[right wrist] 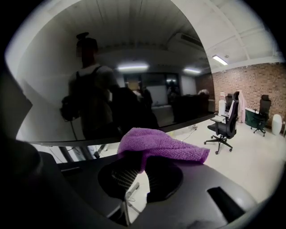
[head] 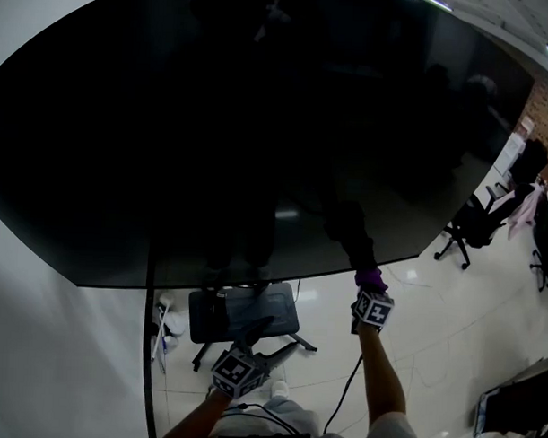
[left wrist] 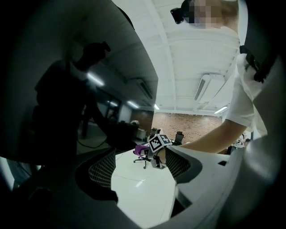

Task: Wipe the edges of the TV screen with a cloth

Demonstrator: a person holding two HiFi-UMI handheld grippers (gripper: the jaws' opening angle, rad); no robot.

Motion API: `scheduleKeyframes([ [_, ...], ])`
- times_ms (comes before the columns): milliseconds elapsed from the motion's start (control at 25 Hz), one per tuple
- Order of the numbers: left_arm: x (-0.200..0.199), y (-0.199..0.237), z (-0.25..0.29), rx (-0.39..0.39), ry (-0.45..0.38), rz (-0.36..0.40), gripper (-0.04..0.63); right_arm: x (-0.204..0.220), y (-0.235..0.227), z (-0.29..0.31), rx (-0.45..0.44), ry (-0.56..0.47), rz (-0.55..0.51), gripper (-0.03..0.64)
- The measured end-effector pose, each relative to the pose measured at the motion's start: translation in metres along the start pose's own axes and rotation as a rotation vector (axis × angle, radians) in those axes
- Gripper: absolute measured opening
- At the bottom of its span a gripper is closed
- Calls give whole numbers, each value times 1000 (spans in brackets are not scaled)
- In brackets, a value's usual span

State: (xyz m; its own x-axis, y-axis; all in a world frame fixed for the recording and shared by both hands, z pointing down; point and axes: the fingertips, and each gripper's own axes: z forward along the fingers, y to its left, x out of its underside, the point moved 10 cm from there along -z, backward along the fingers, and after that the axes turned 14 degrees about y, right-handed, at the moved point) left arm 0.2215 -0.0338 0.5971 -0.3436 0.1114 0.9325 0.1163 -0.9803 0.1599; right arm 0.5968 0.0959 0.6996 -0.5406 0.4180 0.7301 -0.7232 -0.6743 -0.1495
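"Wiping where, exactly?"
"Along the lower rim of the big dark glossy TV screen [head: 259, 123]. The right gripper [right wrist: 138, 172] is closed on a folded purple knitted cloth [right wrist: 161, 145], held up just beside that bottom edge. Whether it touches, I can't tell."
"And the left gripper [left wrist: 140, 165]?"
"Jaws spread wide, nothing between them, low and away from the screen."
"Any advice?"
"I'd lay the cloth's flat fold against the edge, press lightly and slide steadily, so the hard jaws never meet the glass."
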Motion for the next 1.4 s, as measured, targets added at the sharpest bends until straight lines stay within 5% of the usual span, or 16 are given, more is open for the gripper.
scheduleKeyframes([
  [440,37,45,-105,-199,-38,-106,333,46,217,18,-302,58,-304,44],
  [680,67,68,-162,-331,-70,-170,333,61,302,28,-371,118,-311,46],
  [1400,125,95,-339,-711,-143,-314,333,106,595,41,-727,198,-595,44],
])
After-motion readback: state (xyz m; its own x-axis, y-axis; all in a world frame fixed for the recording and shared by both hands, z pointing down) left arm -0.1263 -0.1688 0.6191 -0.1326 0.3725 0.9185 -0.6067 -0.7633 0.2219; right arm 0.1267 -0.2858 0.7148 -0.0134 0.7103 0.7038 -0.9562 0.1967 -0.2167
